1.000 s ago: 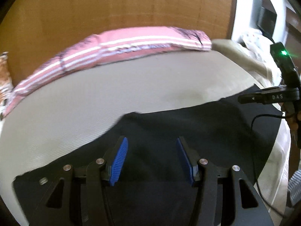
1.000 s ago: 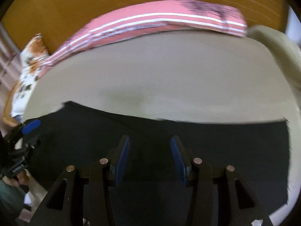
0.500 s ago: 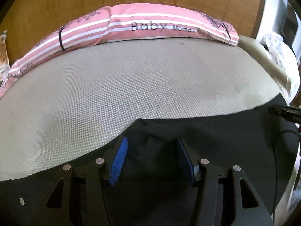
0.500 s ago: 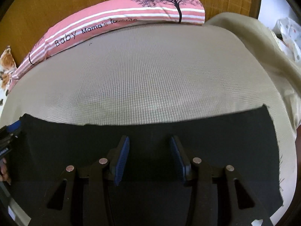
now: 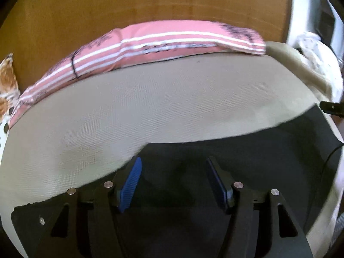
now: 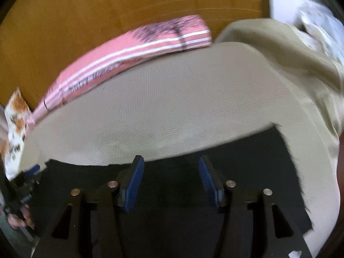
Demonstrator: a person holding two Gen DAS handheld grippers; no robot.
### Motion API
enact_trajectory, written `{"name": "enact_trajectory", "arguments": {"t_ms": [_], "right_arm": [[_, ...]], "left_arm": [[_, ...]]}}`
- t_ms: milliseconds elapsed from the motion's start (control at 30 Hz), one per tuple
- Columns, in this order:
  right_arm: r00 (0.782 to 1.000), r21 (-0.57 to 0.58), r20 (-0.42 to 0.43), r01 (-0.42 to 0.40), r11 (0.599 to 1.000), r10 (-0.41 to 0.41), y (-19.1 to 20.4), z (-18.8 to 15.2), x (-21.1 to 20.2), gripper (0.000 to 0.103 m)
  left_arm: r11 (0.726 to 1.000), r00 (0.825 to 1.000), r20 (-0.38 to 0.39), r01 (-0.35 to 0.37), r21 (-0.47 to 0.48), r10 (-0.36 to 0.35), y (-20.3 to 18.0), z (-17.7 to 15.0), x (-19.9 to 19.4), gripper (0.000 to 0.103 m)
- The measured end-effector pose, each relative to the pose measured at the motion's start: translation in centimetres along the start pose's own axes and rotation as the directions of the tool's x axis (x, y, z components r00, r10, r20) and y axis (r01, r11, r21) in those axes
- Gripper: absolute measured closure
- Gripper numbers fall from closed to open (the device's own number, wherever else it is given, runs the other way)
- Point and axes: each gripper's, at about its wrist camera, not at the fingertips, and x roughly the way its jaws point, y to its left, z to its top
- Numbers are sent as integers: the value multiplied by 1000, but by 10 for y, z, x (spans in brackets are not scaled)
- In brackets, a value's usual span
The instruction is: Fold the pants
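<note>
Black pants (image 5: pixel 247 157) lie flat across the near part of a beige bed (image 5: pixel 161 103). In the left wrist view my left gripper (image 5: pixel 173 163) is open over the pants' far edge, nothing between its blue pads. In the right wrist view the pants (image 6: pixel 247 157) stretch from left to right, with a frayed end at the right. My right gripper (image 6: pixel 169 163) is open above the pants' far edge. The left gripper shows at the left edge of the right wrist view (image 6: pixel 23 185), held by a hand. The right gripper's tip shows in the left wrist view (image 5: pixel 332 108).
A pink striped pillow (image 5: pixel 150 45) lies along the wooden headboard (image 5: pixel 129 10) at the back. A floral orange-and-white cushion (image 6: pixel 16 111) sits at the far left. Beige bedding (image 6: pixel 279 49) and white patterned cloth (image 5: pixel 318 51) are bunched at the right edge of the bed.
Both cameras have shifted and tilted; the views are blurred from motion. Both grippers stay open over the pants' far edge. The pants lie much as before.
</note>
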Motion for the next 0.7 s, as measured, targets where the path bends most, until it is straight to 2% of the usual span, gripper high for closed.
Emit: {"name": "enact_trajectory", "arguments": {"t_ms": [200, 333, 533, 700], "right_arm": [[999, 188, -5, -42, 981, 43, -67, -35, -51, 52], [999, 328, -16, -33, 944, 41, -115, -72, -69, 50], [996, 483, -5, -76, 872, 90, -161, -112, -66, 50], [989, 554, 37, -138, 821, 142, -181, -120, -50, 53]], "left_arm": [[993, 994, -16, 106, 52, -105, -47, -8, -16, 40], [980, 985, -45, 172, 101, -168, -89, -16, -20, 40], [955, 972, -80, 233, 184, -221, -142, -26, -21, 40], [938, 968, -102, 246, 243, -228, -177, -32, -12, 40]]}}
